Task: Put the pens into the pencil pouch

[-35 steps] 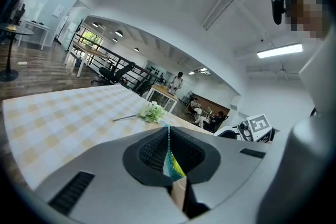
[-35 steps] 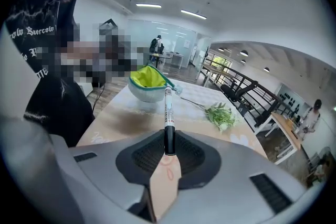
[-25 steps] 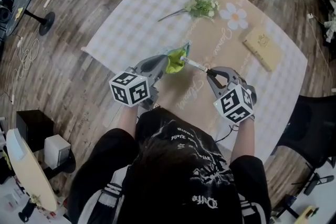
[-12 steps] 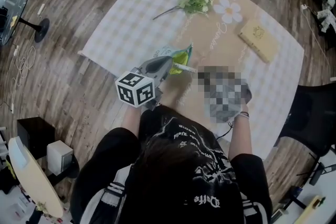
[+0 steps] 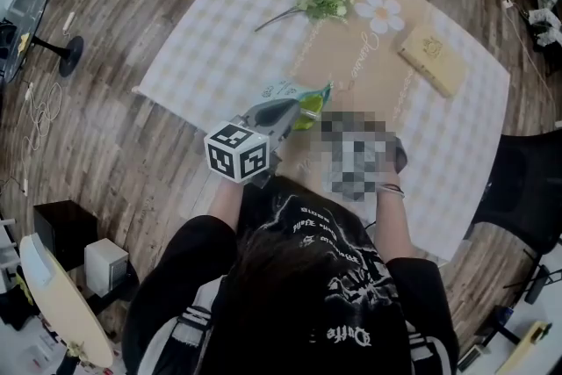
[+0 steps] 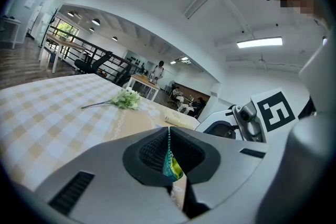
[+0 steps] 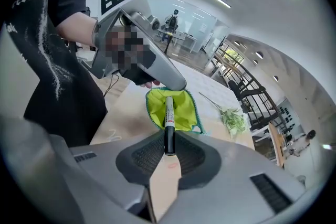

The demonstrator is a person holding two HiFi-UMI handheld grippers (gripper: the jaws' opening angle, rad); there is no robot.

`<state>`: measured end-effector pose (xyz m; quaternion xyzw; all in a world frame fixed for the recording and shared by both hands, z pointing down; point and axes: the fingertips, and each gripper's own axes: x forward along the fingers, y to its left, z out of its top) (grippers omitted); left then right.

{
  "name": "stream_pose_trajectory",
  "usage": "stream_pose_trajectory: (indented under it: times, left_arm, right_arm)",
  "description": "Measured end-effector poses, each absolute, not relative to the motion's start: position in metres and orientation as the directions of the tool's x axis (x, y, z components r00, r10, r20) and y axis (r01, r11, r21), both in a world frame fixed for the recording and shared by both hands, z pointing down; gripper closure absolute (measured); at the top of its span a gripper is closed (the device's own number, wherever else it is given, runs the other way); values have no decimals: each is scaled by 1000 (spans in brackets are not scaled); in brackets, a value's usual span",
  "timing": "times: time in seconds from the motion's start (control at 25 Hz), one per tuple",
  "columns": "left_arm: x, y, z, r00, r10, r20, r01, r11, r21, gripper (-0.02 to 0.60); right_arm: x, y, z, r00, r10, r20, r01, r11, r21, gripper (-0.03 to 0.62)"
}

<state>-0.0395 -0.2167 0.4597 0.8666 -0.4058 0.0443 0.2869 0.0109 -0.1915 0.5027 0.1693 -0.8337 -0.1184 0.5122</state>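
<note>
Left gripper (image 6: 169, 157) of mine has its jaws pinched together on the teal rim of the pencil pouch (image 6: 171, 166), and the pouch's mouth gapes so that the lime lining shows. My right gripper (image 7: 169, 152) clamps a pen (image 7: 169, 122) by its black end, with the jaws only narrowly apart around the barrel. The pen's white front end points into the pouch's opening, close to the left gripper's jaw tips. Both grippers are over the near part of the checked table (image 5: 211, 39). A flower sprig (image 5: 327, 0) and a book (image 5: 432, 57) lie well apart from them on the far side.
</note>
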Motion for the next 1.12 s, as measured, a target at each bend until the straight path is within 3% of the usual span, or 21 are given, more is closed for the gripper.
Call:
stream_pose_trajectory:
  times: [1.12]
  left_arm:
    - [-11, -199, 458, 789, -569, 234, -572, -539, 619, 554]
  right_arm:
    - [-20, -185, 522, -492, -326, 807, -196, 945, 262, 517]
